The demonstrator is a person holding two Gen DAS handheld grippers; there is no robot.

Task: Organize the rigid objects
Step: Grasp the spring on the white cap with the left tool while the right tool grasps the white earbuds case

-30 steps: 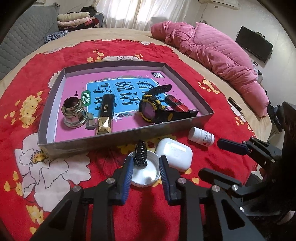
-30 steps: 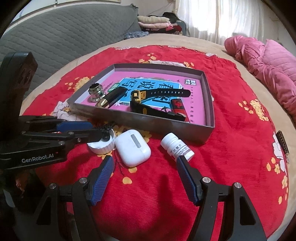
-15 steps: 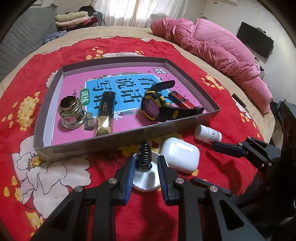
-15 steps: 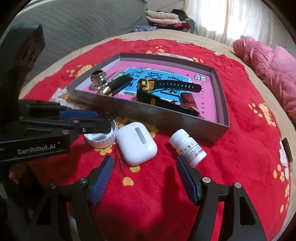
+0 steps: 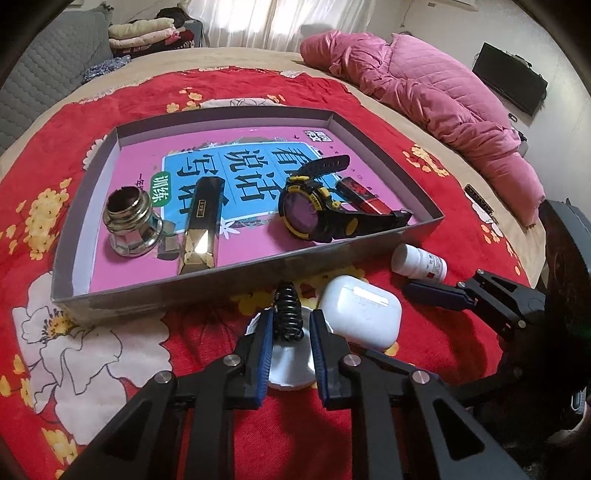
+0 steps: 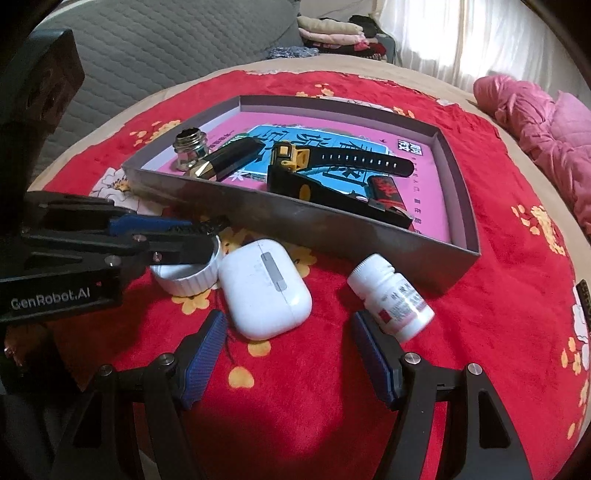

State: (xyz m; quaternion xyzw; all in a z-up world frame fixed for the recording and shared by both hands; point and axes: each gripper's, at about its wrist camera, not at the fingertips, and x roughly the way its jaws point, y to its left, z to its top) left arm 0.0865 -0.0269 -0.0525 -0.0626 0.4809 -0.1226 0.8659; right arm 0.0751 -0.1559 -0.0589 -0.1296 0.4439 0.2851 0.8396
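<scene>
A grey tray point(image 5: 258, 273) point(image 6: 332, 236) on the red flowered blanket holds a metal fitting point(image 5: 129, 225), a black and gold bar point(image 5: 201, 225), a black and yellow watch point(image 5: 314, 214) and a red and black lighter point(image 5: 364, 195). In front of the tray lie a white cap point(image 5: 290, 365) point(image 6: 186, 275), a white earbud case point(image 5: 360, 317) point(image 6: 264, 291) and a white pill bottle point(image 5: 419, 260) point(image 6: 391, 297). My left gripper point(image 5: 290, 326) is shut on a black hair claw clip point(image 5: 288, 312) above the cap. My right gripper point(image 6: 290, 332) is open, just short of the earbud case and the bottle.
A pink quilted jacket point(image 5: 424, 92) lies on the bed at the right. Folded clothes point(image 5: 147, 35) are stacked at the far end. A black remote point(image 5: 480, 199) lies on the blanket at the right, and a grey quilted headboard point(image 6: 166, 44) stands at the left.
My left gripper's fingers have closed in on the hair claw clip over the white cap. My right gripper has moved forward, closer to the earbud case and bottle, still open.
</scene>
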